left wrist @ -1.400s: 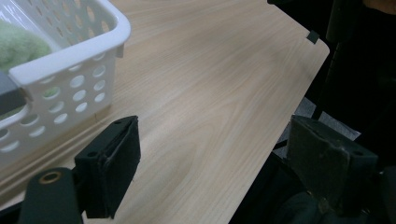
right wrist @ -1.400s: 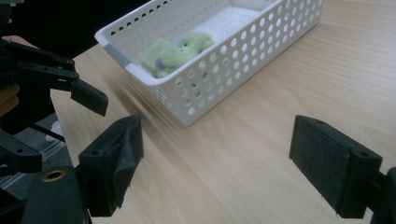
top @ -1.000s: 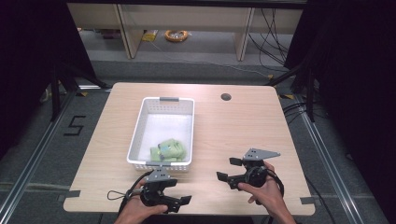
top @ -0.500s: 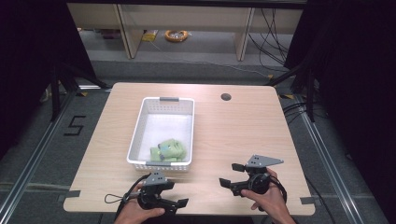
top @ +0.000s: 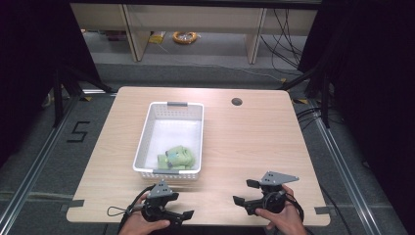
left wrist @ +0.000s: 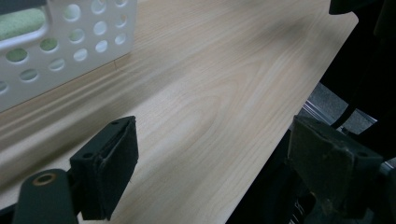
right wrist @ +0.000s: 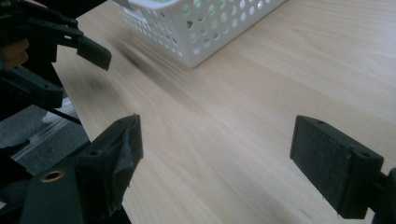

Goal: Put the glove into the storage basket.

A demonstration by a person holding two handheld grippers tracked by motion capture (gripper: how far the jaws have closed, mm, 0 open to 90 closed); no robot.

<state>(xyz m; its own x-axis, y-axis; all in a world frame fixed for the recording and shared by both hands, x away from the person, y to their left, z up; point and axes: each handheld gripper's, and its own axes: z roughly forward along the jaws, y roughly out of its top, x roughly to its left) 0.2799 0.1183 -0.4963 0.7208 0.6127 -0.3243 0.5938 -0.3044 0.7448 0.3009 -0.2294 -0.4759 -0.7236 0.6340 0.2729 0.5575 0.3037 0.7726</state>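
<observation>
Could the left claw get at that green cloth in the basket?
Probably yes: the left claw is open, the white basket has no lid, and the green cloth lies near its front wall.

Green item [top: 176,158] in basket [top: 145,147]: blurred, identity unclear.

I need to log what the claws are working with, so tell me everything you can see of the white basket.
The white basket is a rectangular, plastic-looking bin with rows of round holes through its walls and a grey handle bar at its far end. It sits upright and flat on the wooden table, left of the middle, long side running away from the person. A soft green thing lies inside at its near end. Neither claw touches it.
</observation>
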